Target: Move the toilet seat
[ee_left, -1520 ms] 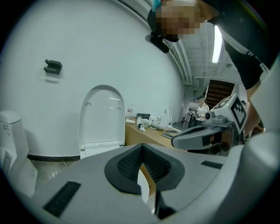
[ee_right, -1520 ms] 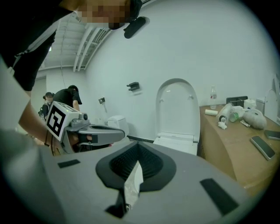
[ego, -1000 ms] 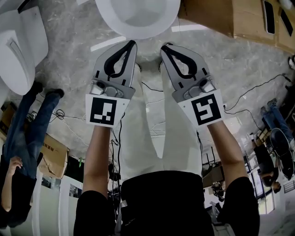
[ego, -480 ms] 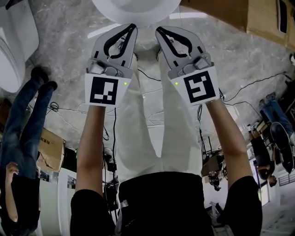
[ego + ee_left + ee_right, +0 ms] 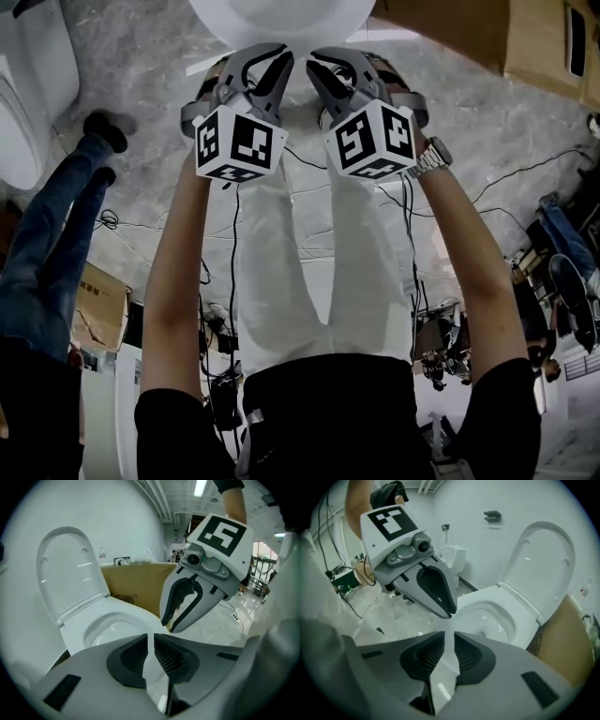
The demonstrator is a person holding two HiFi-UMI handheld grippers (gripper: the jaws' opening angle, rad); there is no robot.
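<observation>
White porcelain fills the top of the head view: the toilet bowl [image 5: 281, 23] sits just ahead of the two grippers, which point down towards its near rim side by side. The left gripper [image 5: 279, 58] and the right gripper [image 5: 316, 60] hang close together, tips near each other but apart, and neither touches the bowl.

Each gripper's own view shows its dark ribbed pads [image 5: 133, 658] with only a thin slit between them. Both pairs of jaws have just been opening a crack, and nothing stands between either pair.

The toilet seat [image 5: 65, 573] stands upright at the back of the bowl, in front of the white wall. It seems folded up together with the lid, though the wide-angle bend makes ring and lid hard to tell apart.

A brown cardboard box [image 5: 136, 585] stands just beside the toilet. At the left edge of the head view is a second toilet [image 5: 28, 84], with a person in jeans [image 5: 56, 225] near it on the grey mottled floor [image 5: 141, 56]. Black cables [image 5: 525, 178] trail across that floor. A metal wristwatch [image 5: 431, 159] sits on the right wrist.
</observation>
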